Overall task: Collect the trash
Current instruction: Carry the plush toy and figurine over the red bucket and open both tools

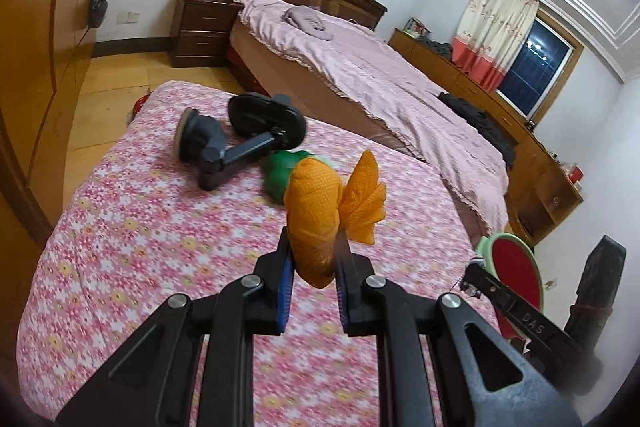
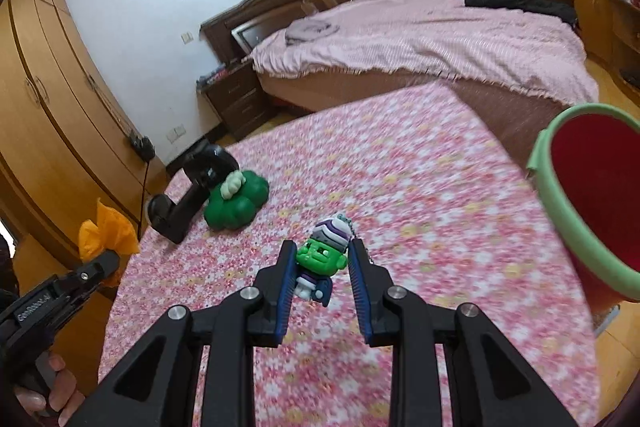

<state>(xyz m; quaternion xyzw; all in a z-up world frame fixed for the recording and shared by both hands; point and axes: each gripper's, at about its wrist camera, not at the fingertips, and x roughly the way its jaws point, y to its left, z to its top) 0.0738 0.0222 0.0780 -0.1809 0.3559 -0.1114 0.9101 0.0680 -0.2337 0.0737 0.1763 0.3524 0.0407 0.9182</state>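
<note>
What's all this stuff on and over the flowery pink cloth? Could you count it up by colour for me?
Orange: 1, the orange pouch in the left gripper
Green: 2, the green figure in the right gripper and the green plush on the cloth
Black: 1, the black phone mount
Total: 4

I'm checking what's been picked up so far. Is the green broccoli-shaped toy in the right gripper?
No, the green broccoli-shaped toy lies on the floral cloth, while the right gripper holds a small green-faced figure.

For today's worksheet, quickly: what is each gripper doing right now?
Left gripper: closed on the orange fabric pouch.
Right gripper: closed on the green toy figure.
</note>
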